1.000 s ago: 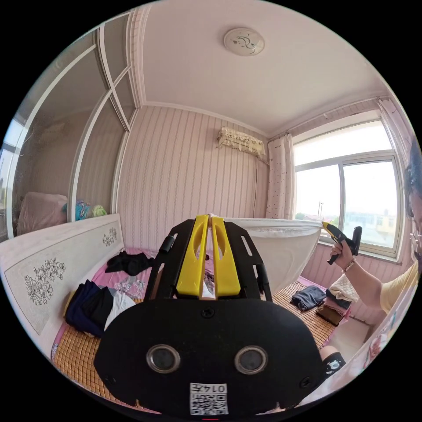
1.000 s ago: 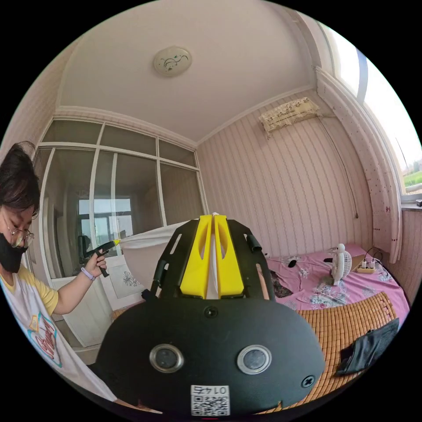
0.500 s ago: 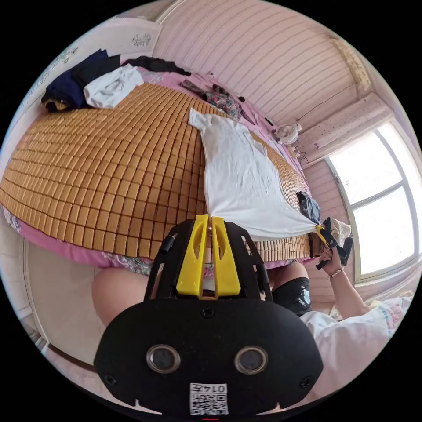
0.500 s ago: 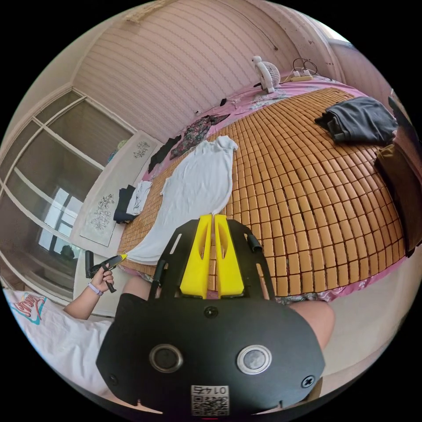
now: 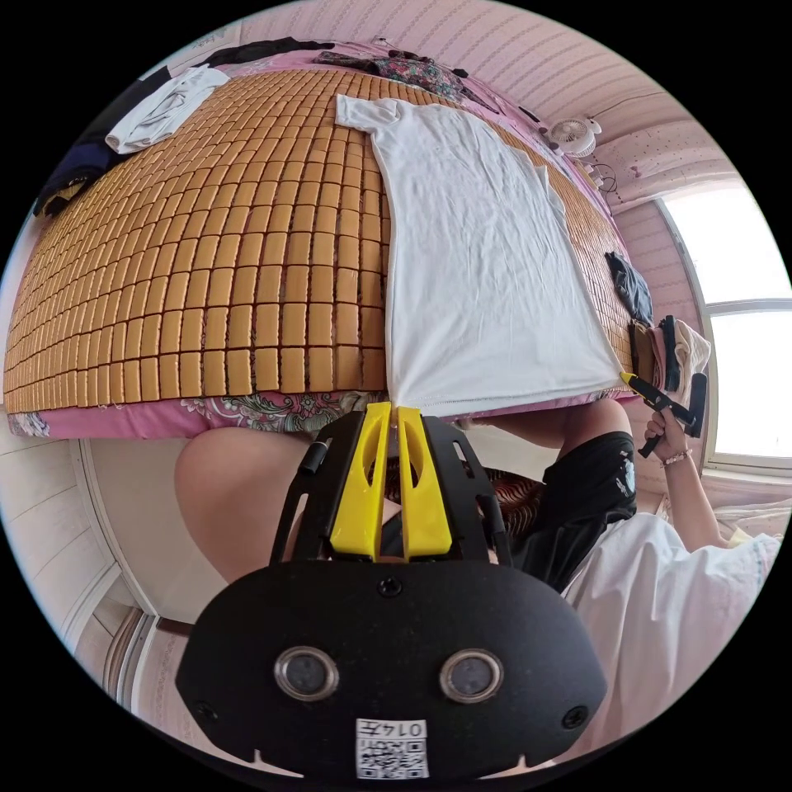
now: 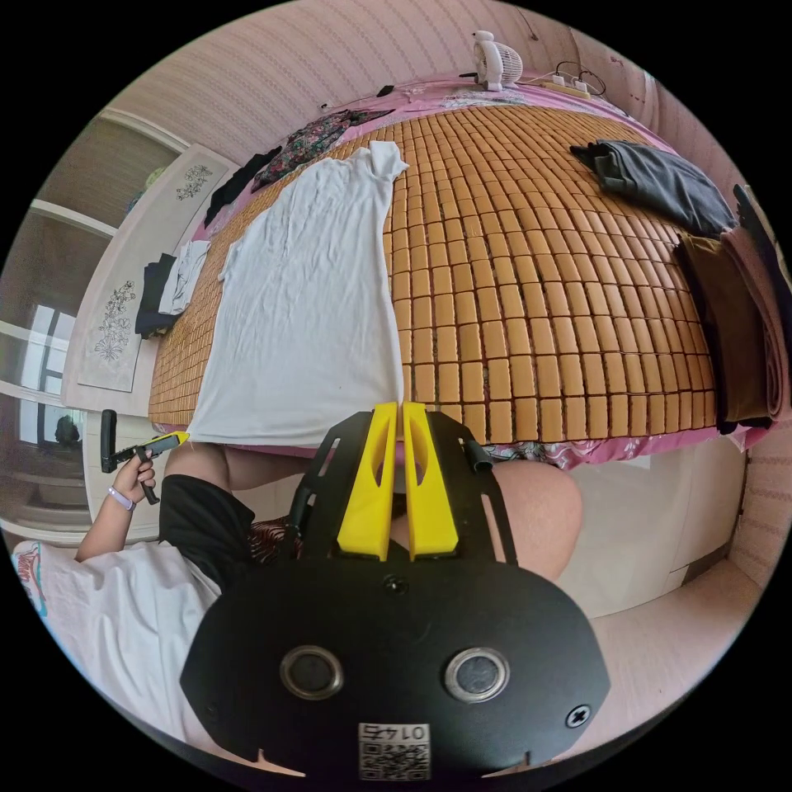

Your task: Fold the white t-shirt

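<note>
Left tool: the left tool (image 5: 394,410) has its yellow jaws closed together, with one corner of the hem of the white t-shirt (image 5: 478,256) pinched at their tips, at the near edge of the bed.
Right tool: the right tool (image 6: 402,406) also has its jaws drawn together, with the opposite hem corner running in between its tips; in the left gripper view it appears off to the side in the person's hand (image 5: 670,422), its tip at that same corner.
Shirt: the t-shirt lies spread flat and lengthwise on the bamboo mat (image 6: 528,272) that covers the bed, hem toward the person, sleeves and neck at the far end; the hem is pulled straight between the two tools.
Surroundings: a dark grey garment (image 6: 652,177) and a brown folded stack (image 6: 730,338) sit well apart from the shirt on one side of the mat; a heap of dark and white clothes (image 5: 136,124) lies at the opposite side near the headboard; a small fan (image 6: 495,58) stands at the far end.
Done: the shirt appears laid out and smoothed, ready for folding.
Left to do: no fold shows yet, so by this evidence every fold of sides, sleeves and length remains ahead, and the tools would first have to let go of the hem or carry it over.
</note>
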### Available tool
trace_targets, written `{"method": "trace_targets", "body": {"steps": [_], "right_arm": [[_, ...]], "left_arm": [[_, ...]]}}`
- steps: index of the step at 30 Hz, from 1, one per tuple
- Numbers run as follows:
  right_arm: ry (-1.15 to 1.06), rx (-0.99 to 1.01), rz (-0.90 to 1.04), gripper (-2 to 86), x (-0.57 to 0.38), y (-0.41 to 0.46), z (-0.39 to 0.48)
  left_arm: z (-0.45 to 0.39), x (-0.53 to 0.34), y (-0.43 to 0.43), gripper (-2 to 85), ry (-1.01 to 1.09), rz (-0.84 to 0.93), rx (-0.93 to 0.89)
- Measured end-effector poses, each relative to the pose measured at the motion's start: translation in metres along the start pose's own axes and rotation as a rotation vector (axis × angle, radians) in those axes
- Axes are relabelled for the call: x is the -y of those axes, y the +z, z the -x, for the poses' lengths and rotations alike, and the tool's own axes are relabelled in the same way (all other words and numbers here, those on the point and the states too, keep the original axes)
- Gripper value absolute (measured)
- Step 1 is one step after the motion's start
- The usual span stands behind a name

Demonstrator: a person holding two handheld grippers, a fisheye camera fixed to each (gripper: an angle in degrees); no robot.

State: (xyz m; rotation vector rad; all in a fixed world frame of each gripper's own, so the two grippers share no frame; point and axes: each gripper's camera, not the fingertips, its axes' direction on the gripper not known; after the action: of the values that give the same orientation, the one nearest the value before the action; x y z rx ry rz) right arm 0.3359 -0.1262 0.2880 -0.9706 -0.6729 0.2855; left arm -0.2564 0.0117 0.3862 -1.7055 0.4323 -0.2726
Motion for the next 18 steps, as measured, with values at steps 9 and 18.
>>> {"method": "trace_targets", "body": {"steps": [9,18], "right_arm": [[-0.015,-0.008,0.000,2.2,0.020,-0.007,-0.034],[-0.120,-0.102,-0.162,5.7,0.100,-0.028,-0.050]], "left_arm": [[0.031,0.003,-0.011,2.0,-0.051,-0.047,-0.173],[0.068,0.069,-0.057,1.0,-0.031,-0.275,-0.061]]}}
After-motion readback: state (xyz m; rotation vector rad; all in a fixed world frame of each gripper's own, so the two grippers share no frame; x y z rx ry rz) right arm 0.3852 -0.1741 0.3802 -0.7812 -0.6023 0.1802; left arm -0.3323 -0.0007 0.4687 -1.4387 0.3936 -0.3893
